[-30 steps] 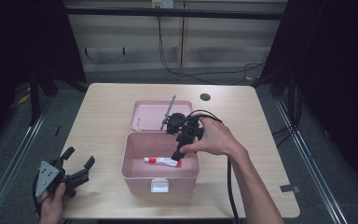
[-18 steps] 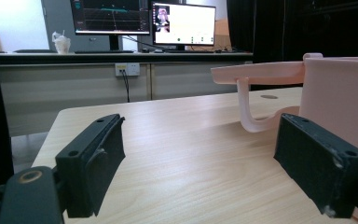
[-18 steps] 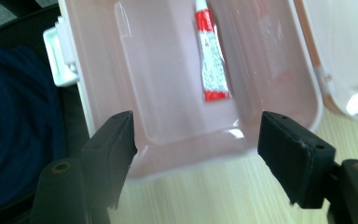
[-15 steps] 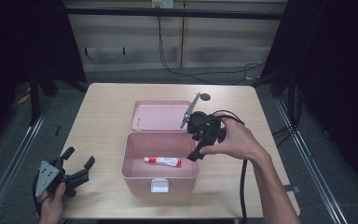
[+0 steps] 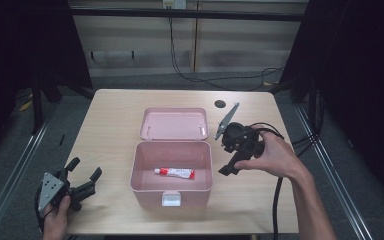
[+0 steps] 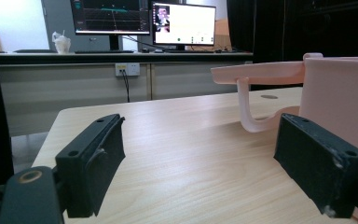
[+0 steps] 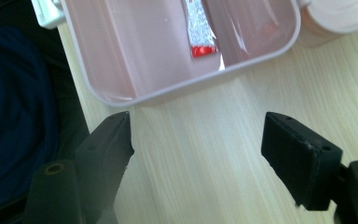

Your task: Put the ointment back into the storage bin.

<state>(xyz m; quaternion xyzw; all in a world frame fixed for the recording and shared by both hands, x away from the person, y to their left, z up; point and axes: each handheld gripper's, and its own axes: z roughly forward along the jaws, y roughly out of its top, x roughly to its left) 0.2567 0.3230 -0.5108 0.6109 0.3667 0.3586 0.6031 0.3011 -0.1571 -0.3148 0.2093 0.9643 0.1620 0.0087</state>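
Note:
A pink plastic box (image 5: 145, 177) stands open in the middle of the table, its lid (image 5: 174, 123) folded flat behind it. Inside lies a white tube with red ends (image 5: 175, 173); its tail end (image 7: 197, 23) shows in the right gripper view. My right gripper (image 5: 228, 169) hovers just right of the box, open and holding nothing, jaws over bare wood. My left gripper (image 5: 84, 175) rests at the table's front left corner, open and holding nothing. The left gripper view has the box wall (image 6: 340, 88) and the lid's edge (image 6: 261, 72) on the right.
A dark round hole (image 5: 220, 104) sits in the tabletop at the back right. Black cables (image 5: 275, 200) trail from the right gripper over the front edge. Monitors (image 6: 144, 18) stand on a desk beyond the table. Dark frame posts flank the table.
My right gripper has drawn back out of the box and moved right, clear of the box rim. The tube stays in the box. The left gripper has not moved.

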